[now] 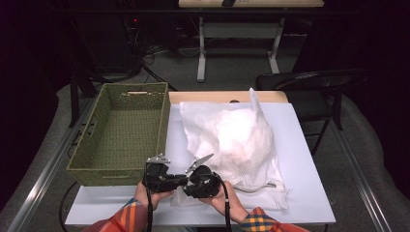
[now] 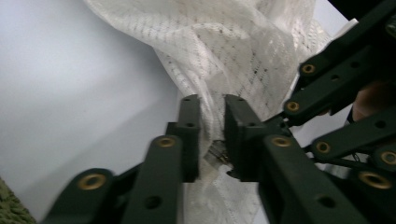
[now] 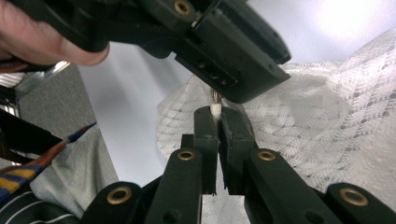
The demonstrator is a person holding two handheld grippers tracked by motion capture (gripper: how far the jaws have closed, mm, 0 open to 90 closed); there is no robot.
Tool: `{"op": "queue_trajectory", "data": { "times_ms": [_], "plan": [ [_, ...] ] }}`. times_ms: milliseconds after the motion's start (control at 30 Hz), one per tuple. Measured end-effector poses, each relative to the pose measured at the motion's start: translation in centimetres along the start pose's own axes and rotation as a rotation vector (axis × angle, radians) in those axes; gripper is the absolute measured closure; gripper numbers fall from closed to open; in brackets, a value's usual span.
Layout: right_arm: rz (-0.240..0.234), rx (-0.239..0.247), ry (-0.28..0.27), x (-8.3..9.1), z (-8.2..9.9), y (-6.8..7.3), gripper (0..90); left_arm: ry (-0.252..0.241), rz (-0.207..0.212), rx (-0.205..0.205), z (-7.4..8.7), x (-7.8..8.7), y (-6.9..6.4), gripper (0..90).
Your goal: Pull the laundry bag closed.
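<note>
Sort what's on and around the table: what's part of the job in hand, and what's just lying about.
In use:
white mesh laundry bag
left hand-held gripper, bag mesh between its jaws
right hand-held gripper, pinching the bag's edge

Lying about:
green woven basket
black chair
far desk

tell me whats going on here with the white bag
A person works on a white mesh laundry bag lying on the table, a gripper in each hand. The right gripper is shut on a small white bit at the bag's near corner. The left gripper has mesh between its jaws right beside it. The green woven basket stands alongside.
</note>
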State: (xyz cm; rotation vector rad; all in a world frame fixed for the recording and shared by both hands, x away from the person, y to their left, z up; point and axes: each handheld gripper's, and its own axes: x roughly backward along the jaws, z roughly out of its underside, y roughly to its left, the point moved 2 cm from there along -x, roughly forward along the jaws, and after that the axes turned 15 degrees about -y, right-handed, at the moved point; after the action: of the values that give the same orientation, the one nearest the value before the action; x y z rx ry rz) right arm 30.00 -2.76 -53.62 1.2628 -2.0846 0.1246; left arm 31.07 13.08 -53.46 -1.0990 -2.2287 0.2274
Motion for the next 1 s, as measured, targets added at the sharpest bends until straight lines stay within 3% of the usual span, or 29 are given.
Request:
{"op": "queue_trajectory", "data": {
  "times_ms": [33,133,200,300,467,567,1000],
  "plan": [
    [0.001,0.004,0.001,0.0,0.0,0.0,86.9,-0.001,0.0,0.011,0.0,-0.1,0.2,67.1],
    [0.006,0.021,0.013,0.0,0.0,0.2,86.9,0.017,0.033,0.032,0.1,-0.3,0.4,65.7],
    [0.01,0.037,0.016,0.1,0.0,0.2,87.0,0.02,0.041,0.04,0.2,-0.5,0.4,67.9],
    [0.014,0.041,0.027,0.1,0.0,0.2,87.0,0.028,0.069,0.044,0.3,-0.6,0.3,78.2],
    [0.01,0.04,0.031,0.1,0.1,-0.1,87.0,0.004,0.065,0.019,0.1,-0.4,0.1,85.1],
    [0.013,0.034,0.03,0.2,0.1,-0.3,87.1,-0.012,0.05,-0.007,-0.1,-0.1,-0.2,85.7],
    [0.043,0.013,0.082,0.2,0.4,-1.4,87.1,-0.028,0.02,-0.038,-0.4,0.8,-0.1,85.9]
  ]
}}
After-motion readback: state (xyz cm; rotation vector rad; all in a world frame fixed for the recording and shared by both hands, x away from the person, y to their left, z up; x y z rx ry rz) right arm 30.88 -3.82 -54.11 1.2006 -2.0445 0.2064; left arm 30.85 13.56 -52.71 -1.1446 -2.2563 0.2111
